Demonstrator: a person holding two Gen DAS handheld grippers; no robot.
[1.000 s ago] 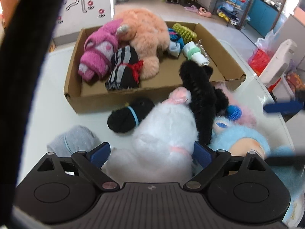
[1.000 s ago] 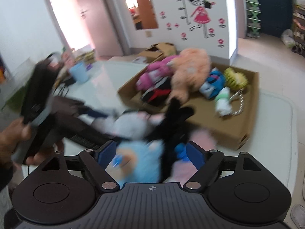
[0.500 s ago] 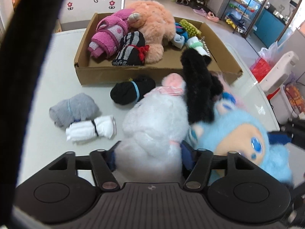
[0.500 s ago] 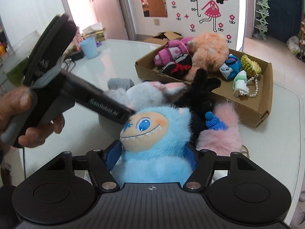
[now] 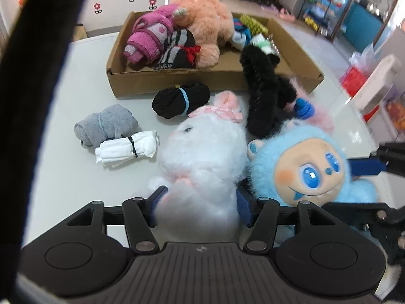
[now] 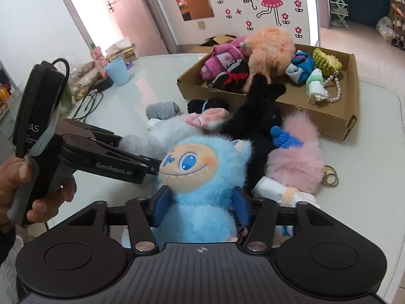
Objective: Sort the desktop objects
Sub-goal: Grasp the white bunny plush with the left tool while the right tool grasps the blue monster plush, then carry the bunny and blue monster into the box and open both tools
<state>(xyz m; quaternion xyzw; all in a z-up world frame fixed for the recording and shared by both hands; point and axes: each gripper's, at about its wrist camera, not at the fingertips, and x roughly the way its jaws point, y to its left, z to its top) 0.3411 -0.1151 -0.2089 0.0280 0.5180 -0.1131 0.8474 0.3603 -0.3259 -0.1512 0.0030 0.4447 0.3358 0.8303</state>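
Lying at nine o'clock on the glossy white table [image 5: 63, 96] are a rolled grey sock bundle [image 5: 106, 124] and a white one [image 5: 126, 149]. The left gripper [image 5: 200, 205] is clenched on the fluffy white plush bunny [image 5: 202, 157]; at three o'clock, the right gripper [image 6: 200, 207] grasps the furry blue monster doll [image 6: 202, 177]. The brown cardboard box [image 5: 177, 78] sits at twelve o'clock.

Hidden behind the left gripper [image 5: 198, 204]: the lower body of the white plush [image 5: 202, 157]. Cut off below the right gripper [image 6: 200, 206]: the legs of the blue plush [image 6: 202, 177]. Mostly covered by the black plush [image 6: 255, 124]: the black sock roll [image 6: 202, 105].
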